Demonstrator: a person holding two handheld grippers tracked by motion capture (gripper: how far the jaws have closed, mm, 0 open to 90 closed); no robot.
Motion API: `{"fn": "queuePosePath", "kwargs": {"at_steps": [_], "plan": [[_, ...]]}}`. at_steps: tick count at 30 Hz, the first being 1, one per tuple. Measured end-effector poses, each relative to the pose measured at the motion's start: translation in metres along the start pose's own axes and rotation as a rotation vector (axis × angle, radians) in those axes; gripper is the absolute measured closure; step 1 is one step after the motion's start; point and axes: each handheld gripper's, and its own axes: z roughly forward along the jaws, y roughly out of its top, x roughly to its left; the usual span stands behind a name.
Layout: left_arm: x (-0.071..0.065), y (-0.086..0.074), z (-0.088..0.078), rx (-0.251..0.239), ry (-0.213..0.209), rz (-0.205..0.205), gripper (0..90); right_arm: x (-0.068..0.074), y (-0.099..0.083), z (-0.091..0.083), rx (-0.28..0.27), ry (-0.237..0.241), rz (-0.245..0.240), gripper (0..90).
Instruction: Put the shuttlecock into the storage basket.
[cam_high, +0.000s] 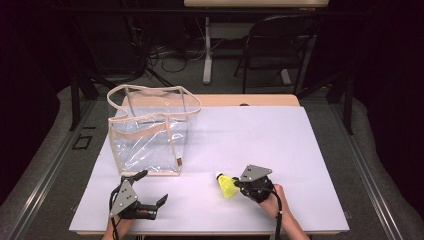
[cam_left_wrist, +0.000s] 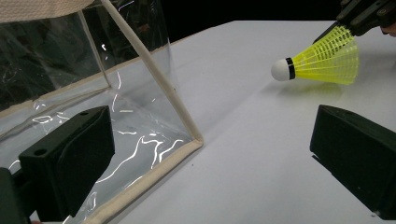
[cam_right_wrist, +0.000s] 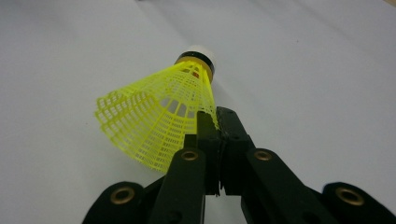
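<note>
From the high view, one white rectangular table top (cam_high: 260, 140) has wide bare room across its middle and right. One clear plastic tote bag with cream fabric trim (cam_high: 150, 131) stands upright near the far left, well inside the edges. The left gripper (cam_high: 151, 189) sits just in front of the bag near the table's front edge, jaws spread with nothing between them. The right gripper (cam_high: 237, 185) sits front centre-right, pinching one yellow mesh-skirted shuttlecock with a white cork tip (cam_high: 226, 185), which is well apart from the bag. The forearms are cut off at the bottom edge.

In the left gripper view, the two black jaws stand wide apart; the bag's lower corner (cam_left_wrist: 194, 140) lies between them, untouched. The shuttlecock (cam_left_wrist: 322, 60) hangs just above the table, its skirt rim in the right gripper's jaws, which are cut off at the top corner.

In the right gripper view, the jaws are pressed together on the skirt's edge (cam_right_wrist: 205, 116); the cork tip points away.
</note>
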Motion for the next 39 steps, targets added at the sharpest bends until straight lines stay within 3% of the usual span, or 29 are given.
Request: {"fn": "queuePosePath", "kwargs": {"at_steps": [14, 39], "plan": [[0.000, 0.000, 0.002, 0.006, -0.005, 0.006, 0.0, -0.005, 0.005, -0.012, -0.040, 0.006, 0.051, 89.1], [-0.001, 0.000, 0.004, 0.012, -0.009, 0.009, 0.0, -0.007, 0.013, -0.024, -0.089, -0.004, 0.093, 89.0]]}}
